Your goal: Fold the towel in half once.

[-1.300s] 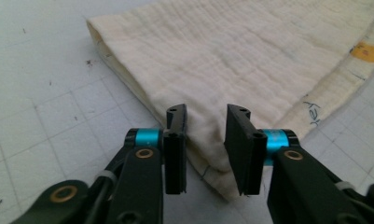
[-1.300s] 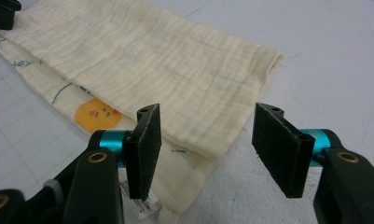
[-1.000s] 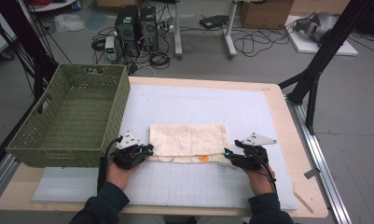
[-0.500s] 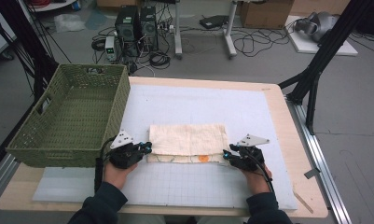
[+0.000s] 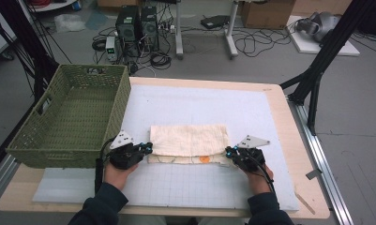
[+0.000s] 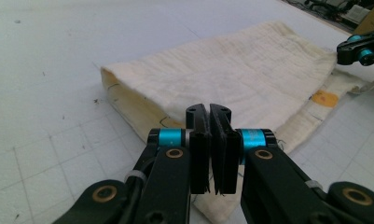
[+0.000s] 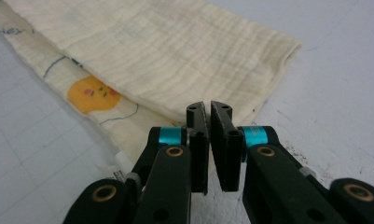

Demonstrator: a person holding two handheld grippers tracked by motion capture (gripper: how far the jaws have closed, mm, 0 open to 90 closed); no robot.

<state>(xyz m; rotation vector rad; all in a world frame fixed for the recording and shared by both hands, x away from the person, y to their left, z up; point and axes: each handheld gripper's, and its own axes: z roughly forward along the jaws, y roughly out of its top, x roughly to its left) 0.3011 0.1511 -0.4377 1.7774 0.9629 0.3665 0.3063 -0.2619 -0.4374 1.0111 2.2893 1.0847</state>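
While I kneel at the desk (image 5: 289, 112), my hand-held grippers pinch the folded cloth (image 5: 188, 140) at its near corners.
In the left gripper view my left hand-held gripper (image 6: 209, 140) is clamped on cloth; in the right gripper view my right hand-held gripper (image 7: 208, 140) has just closed on it.

obstacle: green wicker basket (image 5: 71, 117) at mat's left edge | free: white mat (image 5: 199, 101) beyond folded cloth (image 5: 189, 140)

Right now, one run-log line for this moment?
left claw: shut on cloth | right claw: just closed on cloth | basket: empty
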